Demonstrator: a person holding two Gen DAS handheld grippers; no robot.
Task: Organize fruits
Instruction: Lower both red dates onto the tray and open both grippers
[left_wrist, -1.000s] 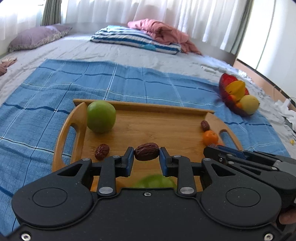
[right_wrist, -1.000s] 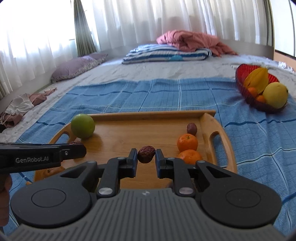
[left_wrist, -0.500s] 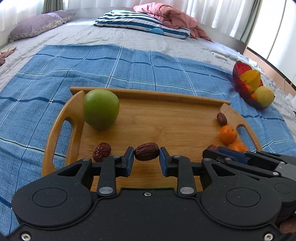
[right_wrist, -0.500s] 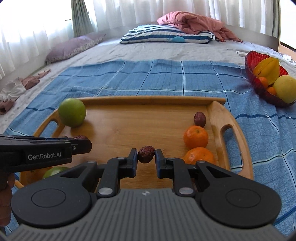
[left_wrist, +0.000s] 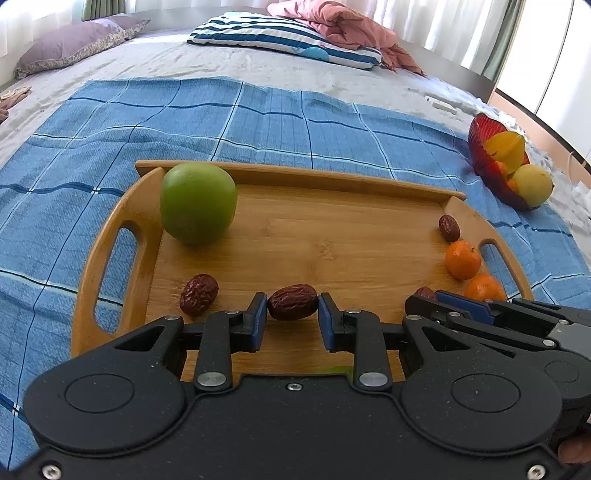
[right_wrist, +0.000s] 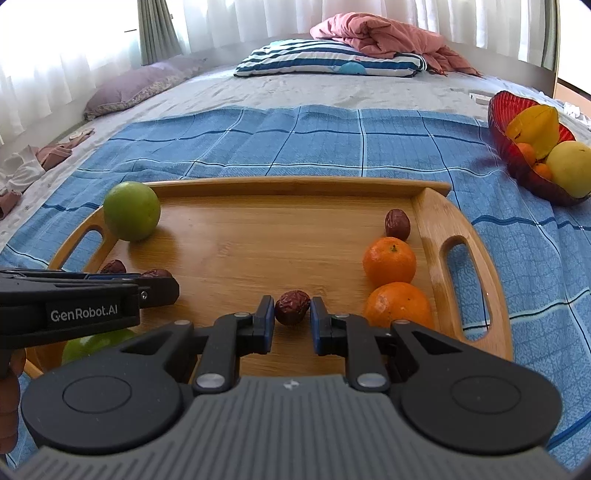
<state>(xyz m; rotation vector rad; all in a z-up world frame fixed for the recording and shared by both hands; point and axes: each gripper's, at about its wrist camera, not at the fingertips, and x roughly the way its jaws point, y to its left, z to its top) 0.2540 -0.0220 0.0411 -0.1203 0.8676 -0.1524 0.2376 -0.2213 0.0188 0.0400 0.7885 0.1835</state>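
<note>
A wooden tray (left_wrist: 332, 236) (right_wrist: 258, 236) lies on a blue checked cloth. My left gripper (left_wrist: 292, 312) is shut on a dried red date (left_wrist: 292, 306) low over the tray's near left part. Another date (left_wrist: 198, 294) lies just to its left, and a green apple (left_wrist: 198, 203) sits at the far left corner. My right gripper (right_wrist: 292, 313) is shut on a smaller date (right_wrist: 292, 307) over the tray's near right part. Two tangerines (right_wrist: 389, 260) (right_wrist: 399, 305) and a date (right_wrist: 397, 224) lie by the right handle. A second green fruit (right_wrist: 92, 343) is mostly hidden under the left gripper.
A red bowl (right_wrist: 517, 155) (left_wrist: 484, 147) with yellow and orange fruit stands on the cloth at the far right. A striped pillow (right_wrist: 332, 61) and a pink blanket (right_wrist: 384, 37) lie at the back of the bed. A purple pillow (left_wrist: 74, 40) is at the far left.
Both grippers have tipped down and come lower over the tray, each still holding its date. The fruits on the tray have not moved.
</note>
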